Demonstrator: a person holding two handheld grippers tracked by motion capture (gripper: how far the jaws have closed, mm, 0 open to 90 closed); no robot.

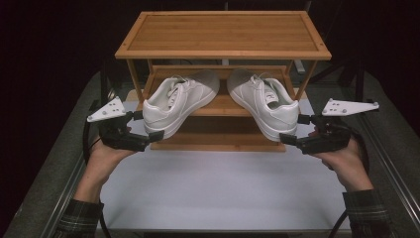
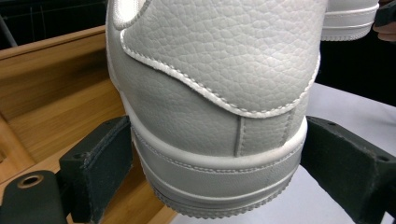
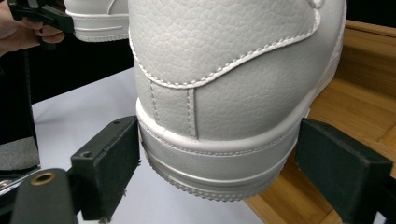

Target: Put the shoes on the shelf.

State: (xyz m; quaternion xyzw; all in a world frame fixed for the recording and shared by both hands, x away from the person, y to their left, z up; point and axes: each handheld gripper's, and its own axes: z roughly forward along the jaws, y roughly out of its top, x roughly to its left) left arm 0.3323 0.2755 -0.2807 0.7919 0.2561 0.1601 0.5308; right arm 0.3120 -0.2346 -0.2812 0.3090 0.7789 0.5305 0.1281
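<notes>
Where clamped across the heel sole between the wide-spread jaws of the left tool (image 1: pixel 150 125), sits tilted as the white left sneaker (image 1: pixel 181 101), toe raised toward the back of the lower shelf (image 1: pixel 223 105), heel out past its front edge. Likewise opposite: right tool (image 1: pixel 293 129) pressed on both sides of the right sneaker (image 1: pixel 265 101) at the heel, jaws just as wide. Toes turned toward each other, heels well apart. Set within a two-tier bamboo shoe rack (image 1: pixel 223 32) on the pale table (image 1: pixel 218 183). Gripped from below by left hand (image 1: pixel 101 161) and right hand (image 1: pixel 344 161).
</notes>
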